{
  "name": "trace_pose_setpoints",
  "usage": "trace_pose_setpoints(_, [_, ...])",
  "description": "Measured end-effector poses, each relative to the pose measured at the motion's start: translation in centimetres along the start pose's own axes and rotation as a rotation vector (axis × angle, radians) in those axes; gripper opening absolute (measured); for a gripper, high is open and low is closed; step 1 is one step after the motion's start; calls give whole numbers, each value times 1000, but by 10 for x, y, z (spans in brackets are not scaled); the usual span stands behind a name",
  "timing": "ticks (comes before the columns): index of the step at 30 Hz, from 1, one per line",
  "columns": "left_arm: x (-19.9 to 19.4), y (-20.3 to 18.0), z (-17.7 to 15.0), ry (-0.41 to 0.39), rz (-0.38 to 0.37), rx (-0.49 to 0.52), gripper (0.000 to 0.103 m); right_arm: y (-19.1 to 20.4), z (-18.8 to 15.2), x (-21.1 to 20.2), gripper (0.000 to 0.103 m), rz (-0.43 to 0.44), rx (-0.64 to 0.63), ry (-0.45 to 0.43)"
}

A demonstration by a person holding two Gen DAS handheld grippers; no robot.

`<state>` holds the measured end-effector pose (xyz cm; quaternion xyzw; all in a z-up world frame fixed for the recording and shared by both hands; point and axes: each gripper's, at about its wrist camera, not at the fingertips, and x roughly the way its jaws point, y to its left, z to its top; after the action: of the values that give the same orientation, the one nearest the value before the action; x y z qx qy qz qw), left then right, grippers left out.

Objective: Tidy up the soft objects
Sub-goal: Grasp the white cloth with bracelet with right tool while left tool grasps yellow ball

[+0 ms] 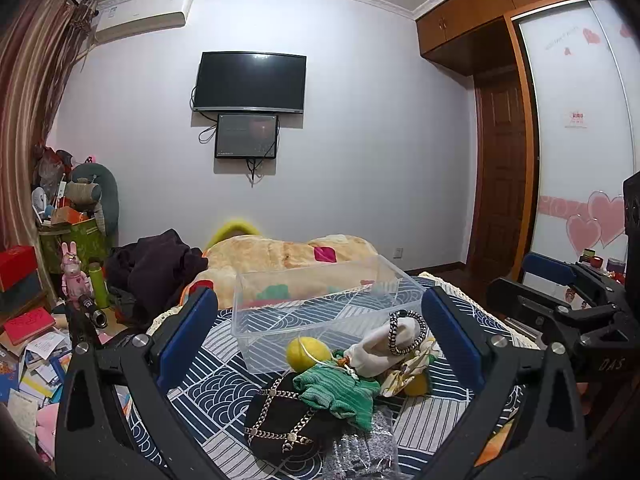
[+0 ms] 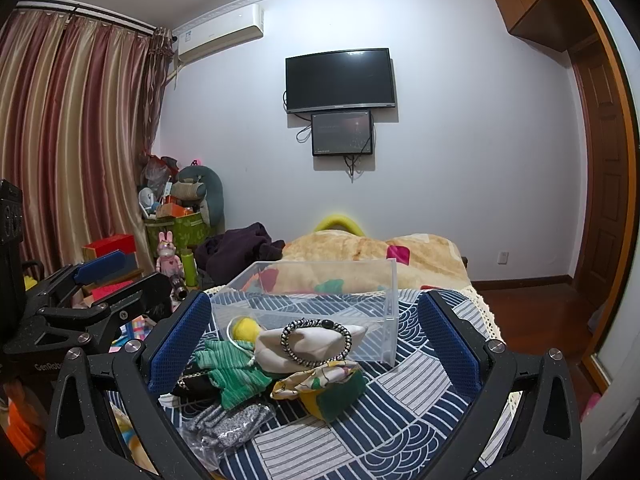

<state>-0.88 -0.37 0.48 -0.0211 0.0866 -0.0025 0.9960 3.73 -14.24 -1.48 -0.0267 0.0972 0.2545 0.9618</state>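
Note:
A pile of soft things lies on the blue patterned bedspread [image 1: 208, 392]: a green knit piece [image 1: 340, 392], a yellow ball [image 1: 306, 354], a white pouch [image 1: 380, 348] with a black-and-white braided band [image 1: 406, 332], a black chain-trimmed bag [image 1: 284, 420] and a grey glittery piece [image 2: 230, 424]. A clear plastic box [image 1: 320, 304] stands just behind the pile. My left gripper [image 1: 320, 344] is open and empty, above the pile. My right gripper [image 2: 316, 344] is open and empty, also framing the pile [image 2: 236, 368]. The box also shows in the right wrist view [image 2: 320, 304].
A beige blanket [image 1: 280, 254] and dark clothes [image 1: 156, 268] lie further back on the bed. Books, boxes and toys clutter the floor at the left [image 1: 32, 340]. A wardrobe and door stand at the right [image 1: 504, 168]. The other gripper shows at the right edge [image 1: 580, 304].

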Motion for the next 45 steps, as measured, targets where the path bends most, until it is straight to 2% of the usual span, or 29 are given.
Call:
trace_pose_setpoints(5, [2, 0, -2, 5, -1, 2, 103, 0, 0, 0, 103, 6, -1, 3])
trace_pose_setpoints(8, [12, 4, -8, 54, -26, 8, 103, -1, -1, 4, 103, 5, -9, 14])
trace_pose_setpoints(12, [35, 12, -20, 143, -11, -10, 103, -5, -9, 19, 103, 3, -14, 61])
trace_pose_setpoints(14, [44, 16, -24, 169, -3, -25, 99, -8, -13, 27, 100, -3, -8, 85])
trace_pose_setpoints(16, [52, 20, -27, 199, -14, -36, 85, -13, -17, 37, 93, -2, 8, 117])
trace_pose_setpoints(19, [66, 26, -30, 246, -28, -52, 79, -19, -20, 50, 82, 9, 34, 160])
trace_pose_setpoints(22, [76, 31, -34, 280, -19, -33, 70, -28, -24, 57, 64, 12, 53, 188])
trace_pose_setpoints(25, [86, 40, -39, 316, 0, -15, 63, -35, -29, 65, 52, 18, 75, 212])
trace_pose_setpoints(28, [95, 48, -44, 359, 3, -14, 55, -39, -32, 72, 46, 23, 93, 239])
trace_pose_setpoints(34, [118, 55, -56, 428, -35, -57, 54, -42, -40, 85, 43, 31, 104, 287])
trace_pose_setpoints(38, [127, 47, -57, 437, -71, -59, 55, -46, -43, 89, 41, 59, 129, 300])
trace_pose_setpoints(41, [134, 39, -55, 457, -106, -64, 56, -46, -44, 94, 28, 83, 139, 315])
trace_pose_setpoints(43, [139, 36, -55, 469, -124, -70, 56, -46, -45, 96, 16, 105, 151, 320])
trace_pose_setpoints(45, [144, 33, -57, 479, -135, -76, 56, -46, -47, 96, 12, 120, 155, 316])
